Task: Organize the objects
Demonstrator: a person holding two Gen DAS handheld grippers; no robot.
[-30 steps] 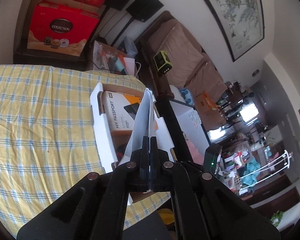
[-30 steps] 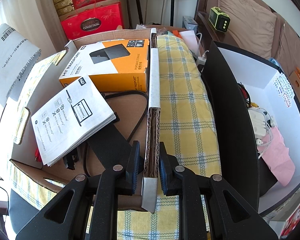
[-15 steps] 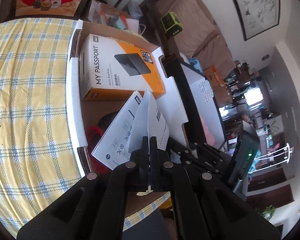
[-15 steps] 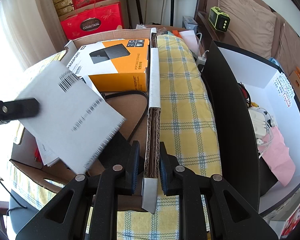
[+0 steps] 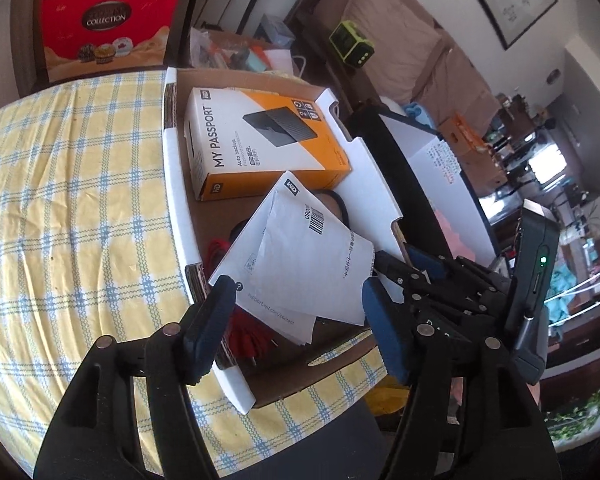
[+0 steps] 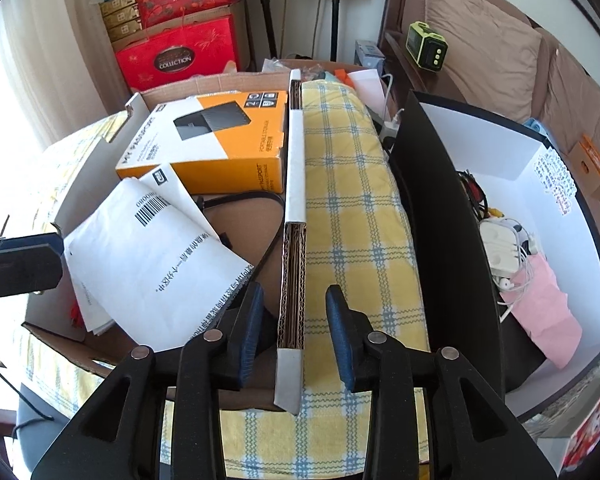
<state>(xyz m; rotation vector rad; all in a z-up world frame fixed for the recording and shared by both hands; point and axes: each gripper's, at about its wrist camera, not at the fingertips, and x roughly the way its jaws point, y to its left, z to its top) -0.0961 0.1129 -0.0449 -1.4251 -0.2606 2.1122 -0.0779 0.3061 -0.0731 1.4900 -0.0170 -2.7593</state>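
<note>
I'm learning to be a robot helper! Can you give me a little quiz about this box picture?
1. True or false: the white leaflet lies inside the cardboard box.
2. What colour, besides white, is the My Passport box?
A. green
B. orange
C. purple
3. What stands between the open pads of the right tool?

Key
1. True. It rests over a black cable, and the left tool has just been opening, with nothing pinched.
2. B.
3. The box's side wall. The right tool's jaws have just been opening and no longer press on it.
</note>
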